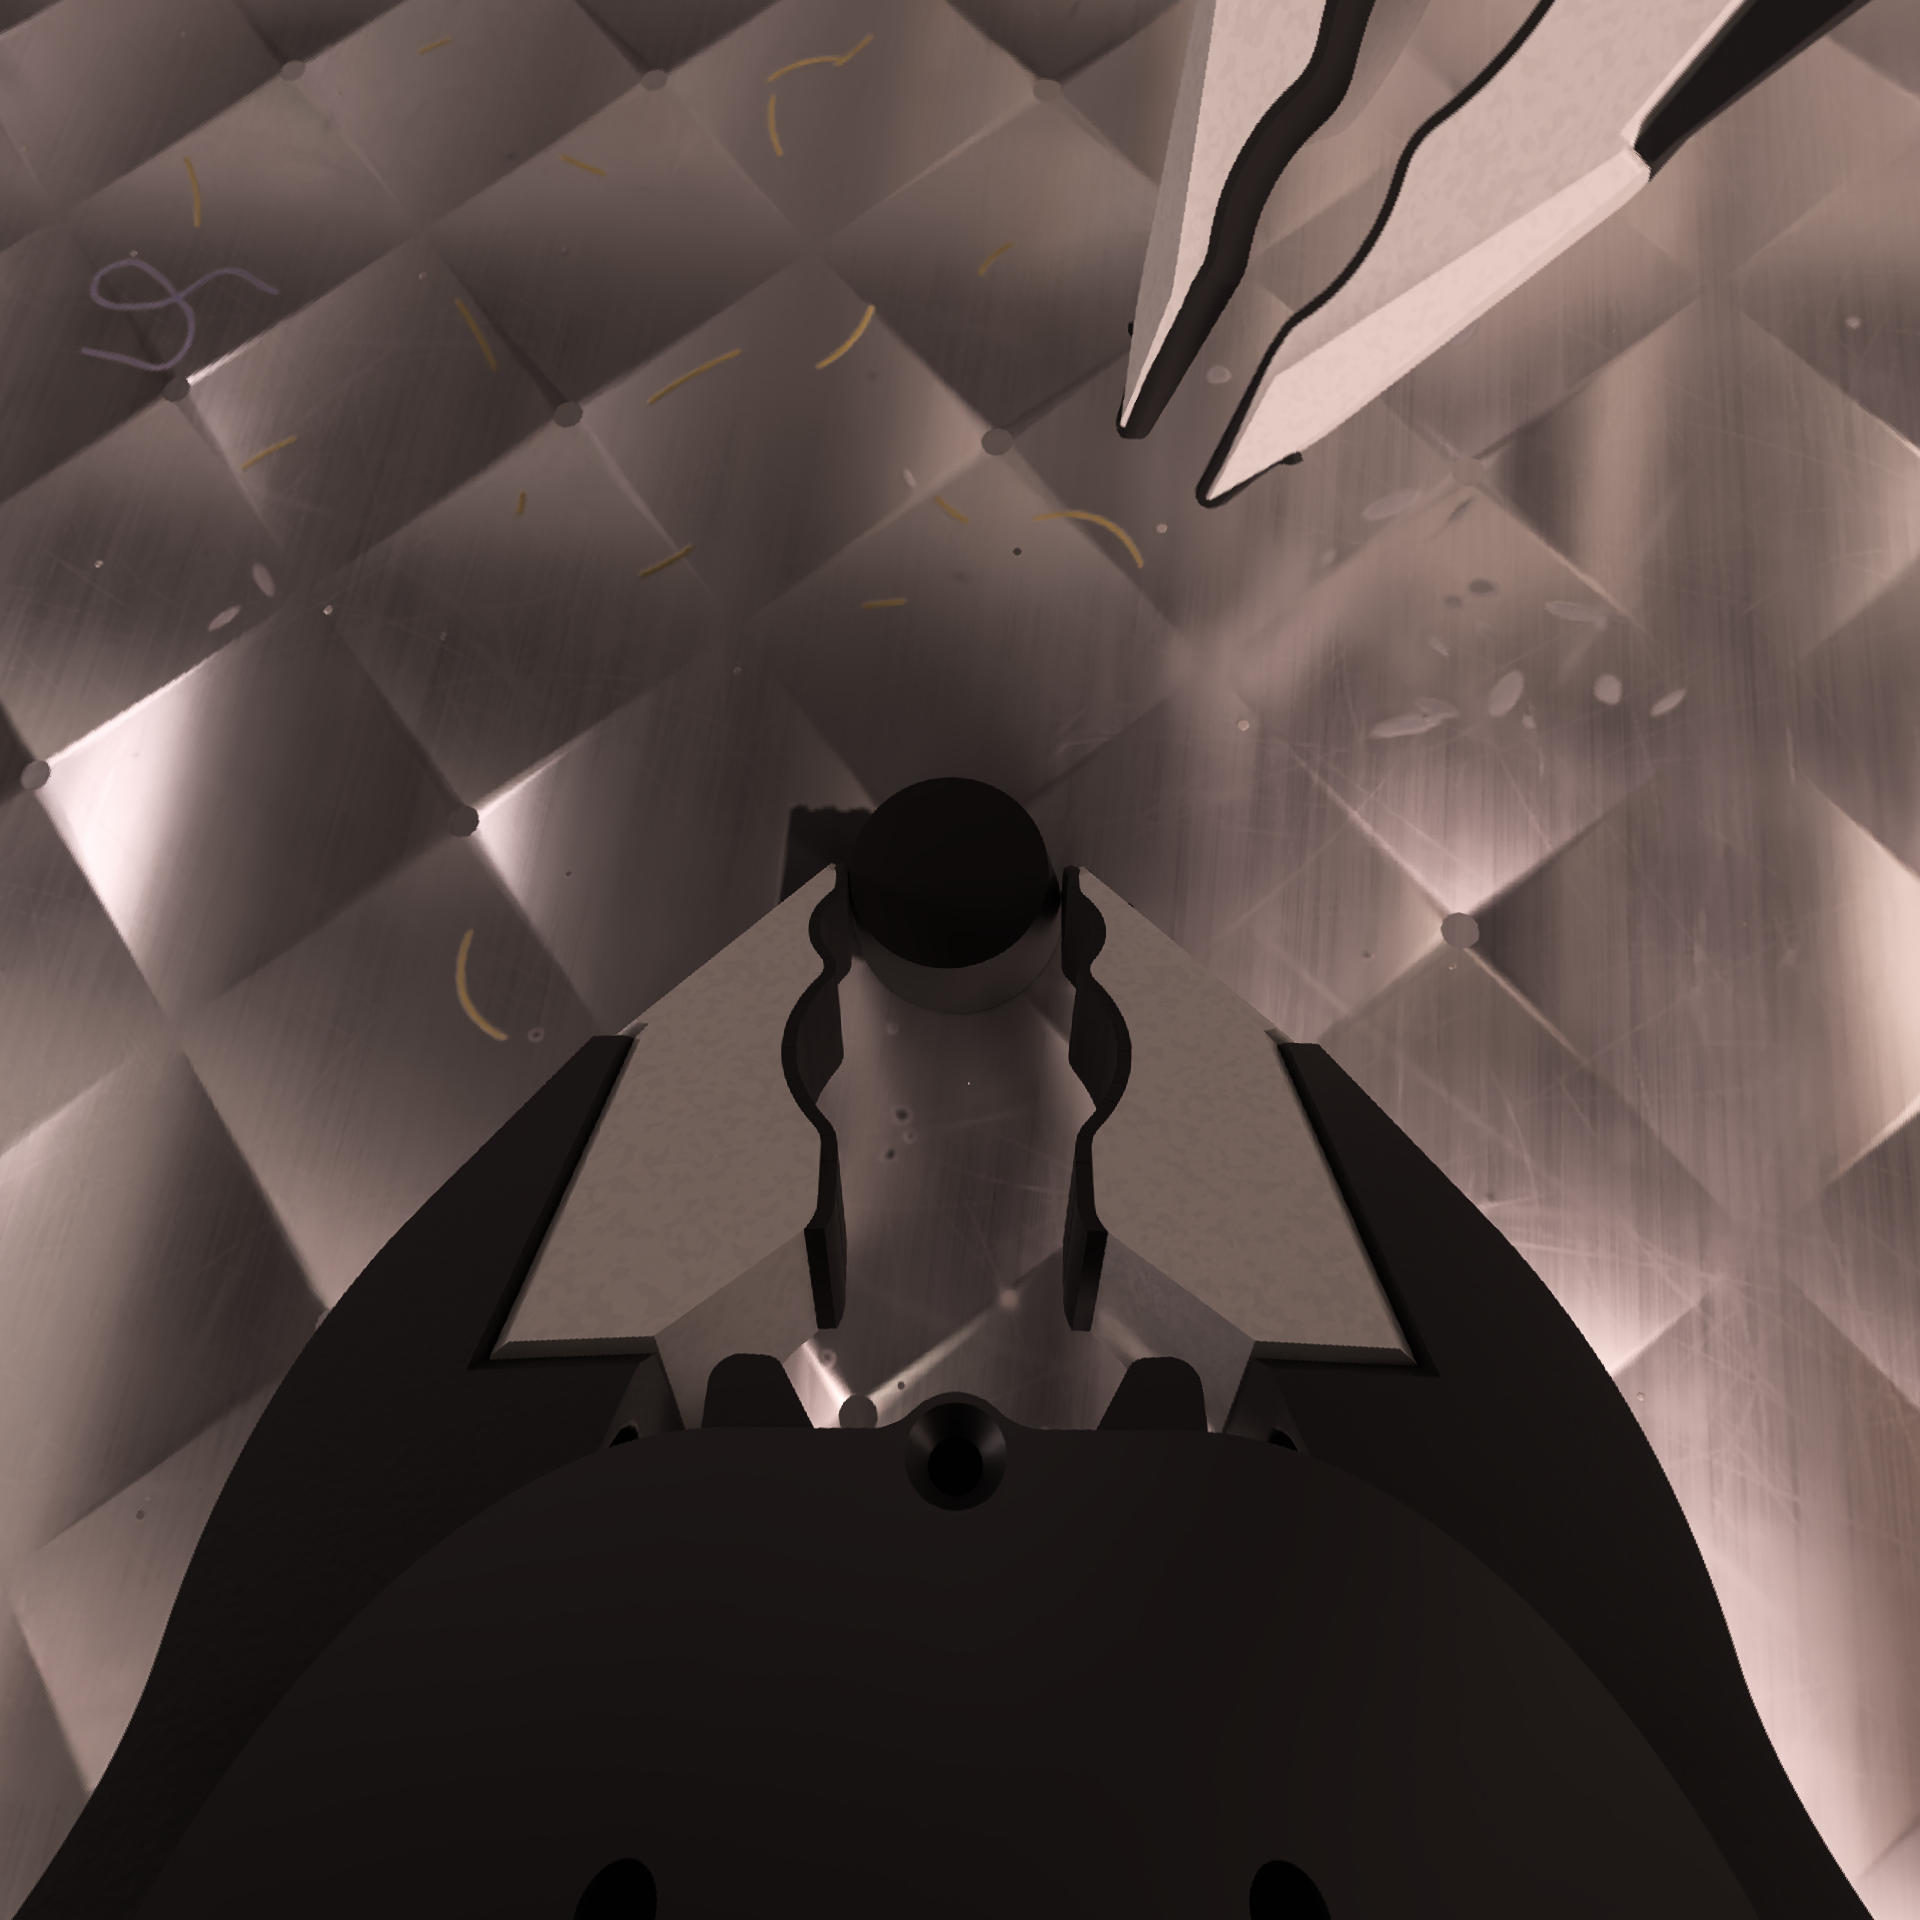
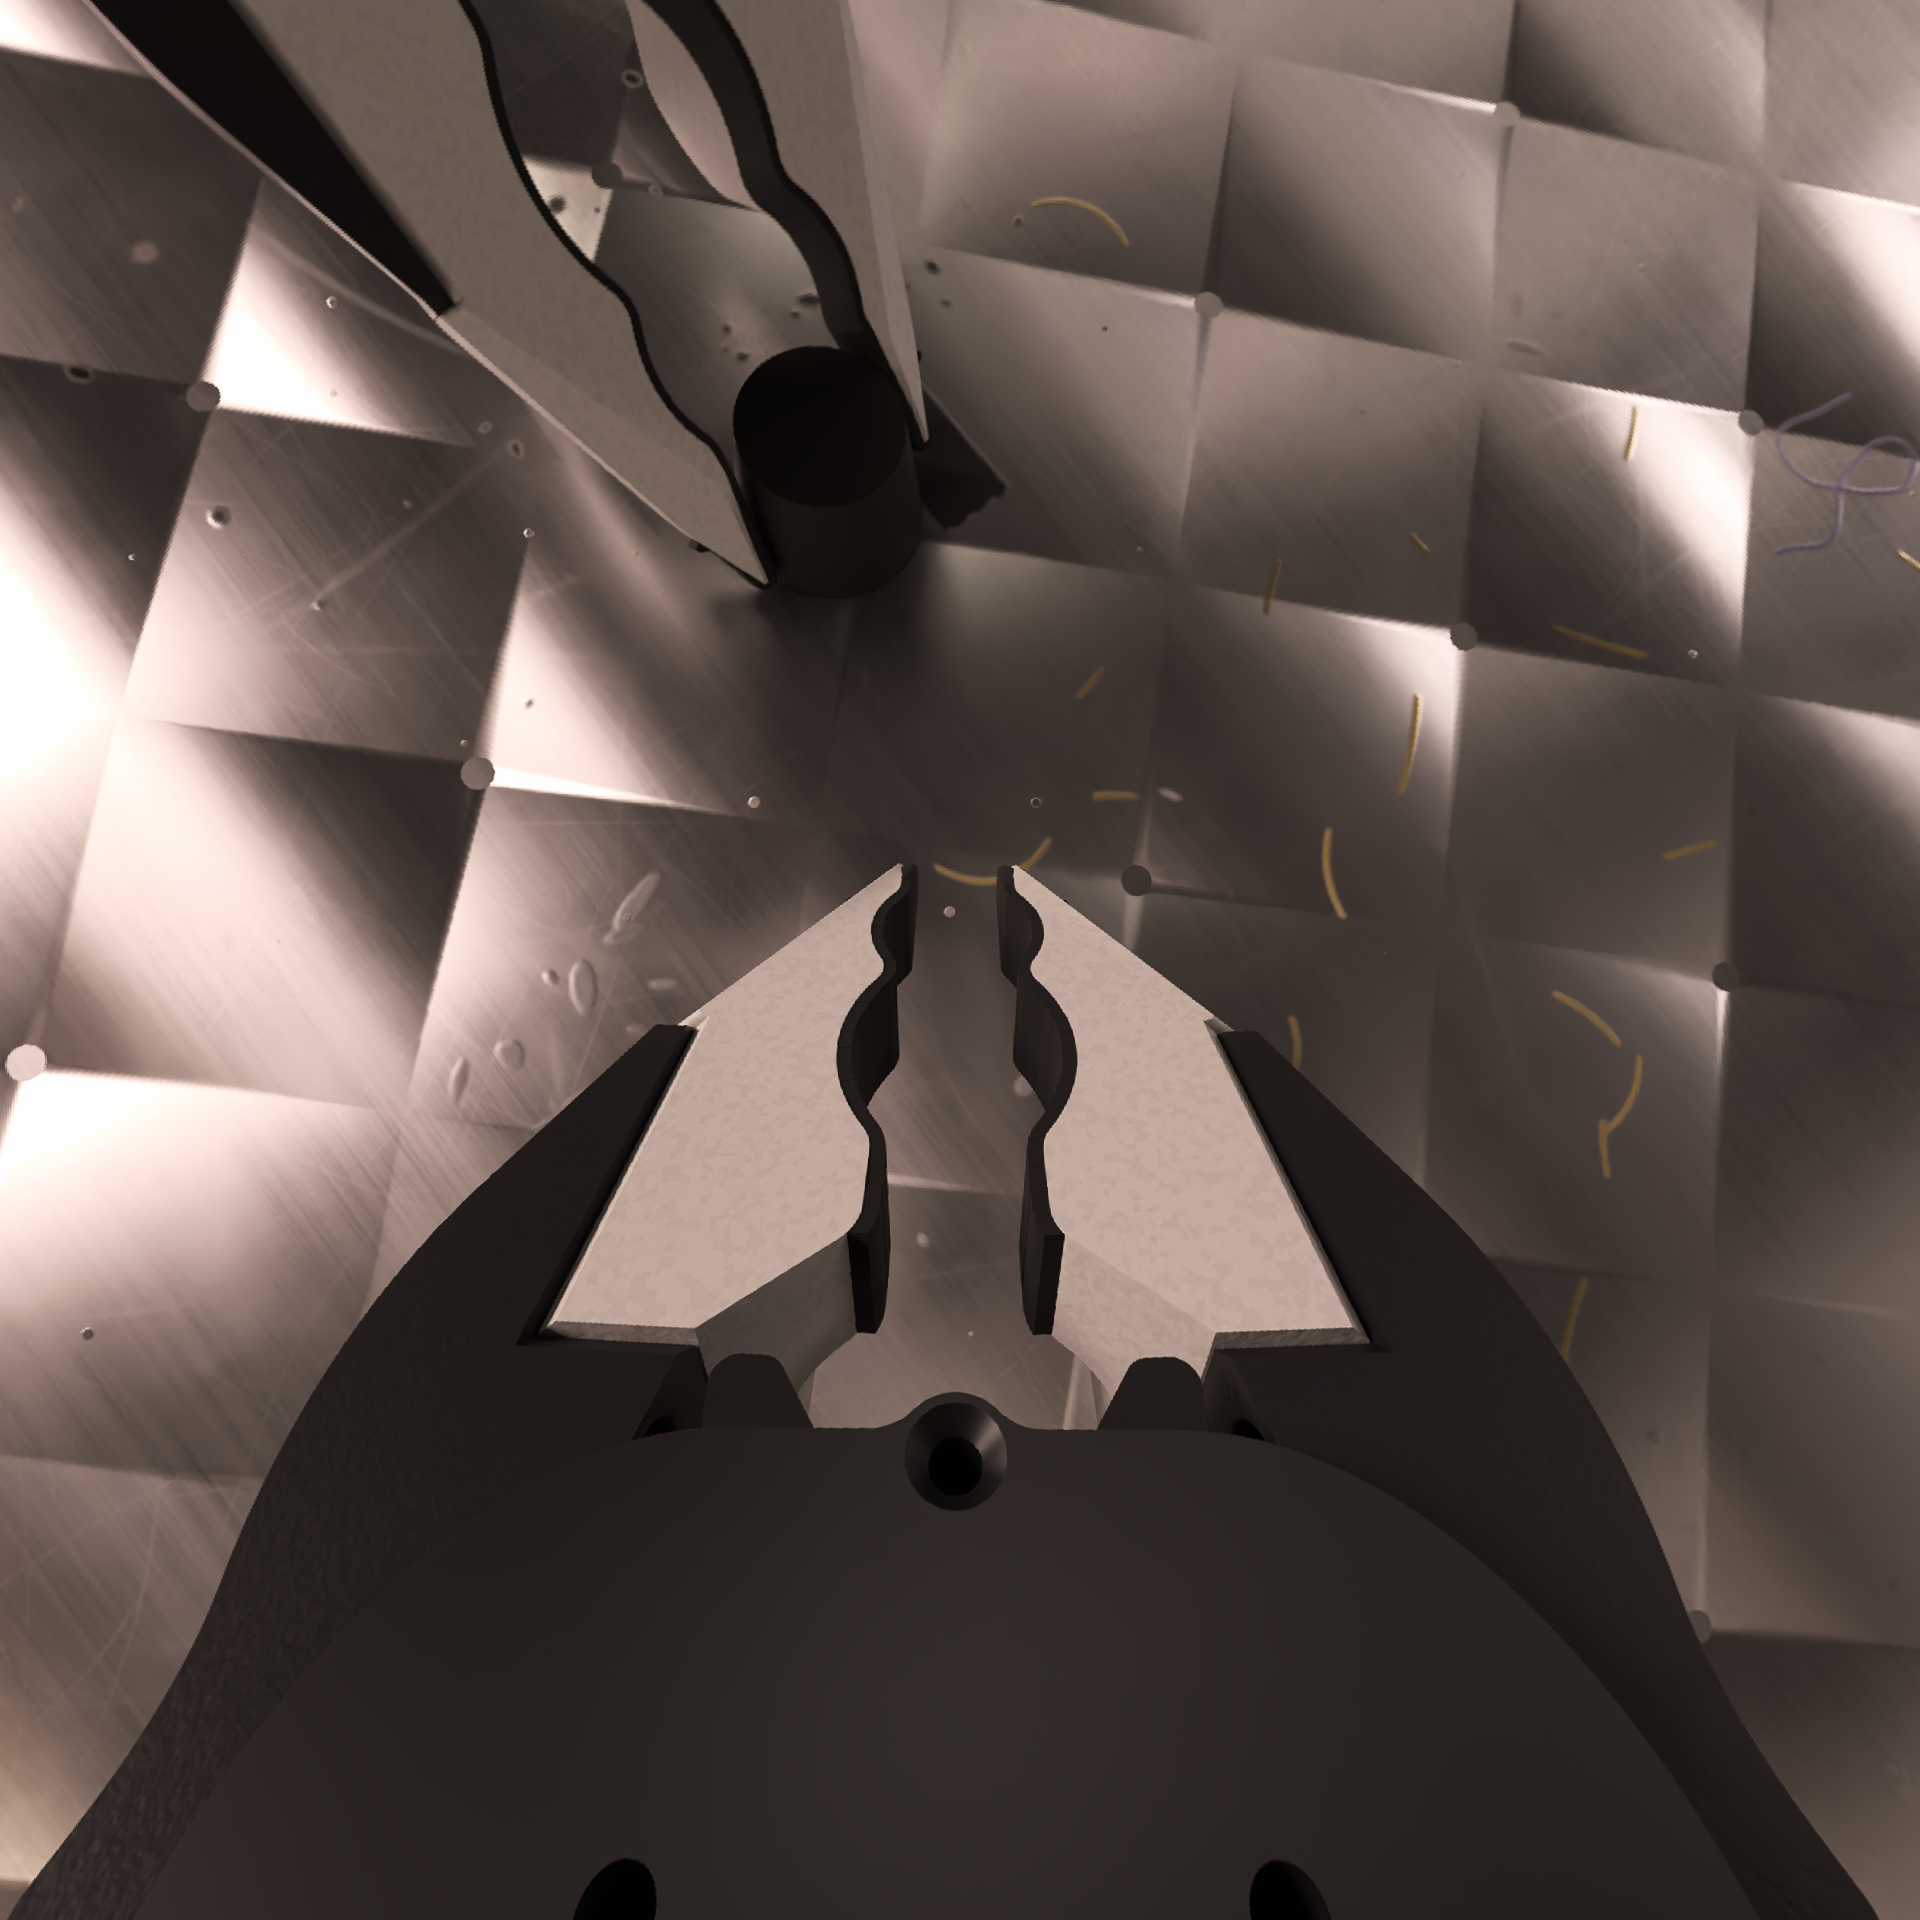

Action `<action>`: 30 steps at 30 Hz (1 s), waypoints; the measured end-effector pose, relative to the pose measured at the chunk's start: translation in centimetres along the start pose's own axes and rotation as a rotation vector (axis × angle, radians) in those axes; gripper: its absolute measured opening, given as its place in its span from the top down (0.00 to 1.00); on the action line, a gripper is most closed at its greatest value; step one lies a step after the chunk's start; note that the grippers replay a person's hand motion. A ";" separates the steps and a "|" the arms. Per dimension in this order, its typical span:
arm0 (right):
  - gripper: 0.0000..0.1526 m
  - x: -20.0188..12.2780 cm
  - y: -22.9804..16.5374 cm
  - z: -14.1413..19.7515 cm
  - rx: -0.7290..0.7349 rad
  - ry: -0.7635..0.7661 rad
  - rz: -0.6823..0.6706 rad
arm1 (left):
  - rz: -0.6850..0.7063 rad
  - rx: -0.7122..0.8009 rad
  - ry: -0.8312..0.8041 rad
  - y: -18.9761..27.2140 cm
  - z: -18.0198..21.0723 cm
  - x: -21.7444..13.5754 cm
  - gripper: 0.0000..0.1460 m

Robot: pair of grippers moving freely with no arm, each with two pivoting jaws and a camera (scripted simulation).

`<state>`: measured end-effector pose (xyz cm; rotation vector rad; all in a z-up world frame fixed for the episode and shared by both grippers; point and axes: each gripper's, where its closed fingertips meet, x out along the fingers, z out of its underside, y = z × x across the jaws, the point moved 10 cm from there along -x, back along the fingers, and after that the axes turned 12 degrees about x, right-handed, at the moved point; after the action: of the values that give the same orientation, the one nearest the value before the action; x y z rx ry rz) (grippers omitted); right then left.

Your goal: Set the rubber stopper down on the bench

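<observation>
The rubber stopper [image 1: 951,899] is clenched at the tips of the left gripper [image 1: 951,883], its base seemingly touching the quilted metal bench [image 1: 312,831]. Placement is judged nearly complete; release and a straight withdrawal are called for. Farther right, the right gripper [image 1: 1174,457] is held empty, jaws slightly parted.

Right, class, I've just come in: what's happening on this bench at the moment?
The left gripper is shut on a dark rubber stopper, pinched at its fingertips. In the right wrist view the stopper's base looks down at the quilted metal bench, or very nearly so, but it is not released. The right gripper hangs nearby, slightly open and holding nothing. Small yellow fibres lie scattered on the bench.
</observation>
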<state>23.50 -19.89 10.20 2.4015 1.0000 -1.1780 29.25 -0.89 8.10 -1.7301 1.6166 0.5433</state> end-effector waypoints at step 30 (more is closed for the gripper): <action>0.85 -0.4 0.1 0.4 0.054 0.015 -0.031 | -0.004 -0.006 -0.003 0.1 0.0 0.0 0.72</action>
<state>23.12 -20.38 10.25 2.4486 1.0264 -1.2141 29.14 -0.85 8.09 -1.7357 1.6103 0.5491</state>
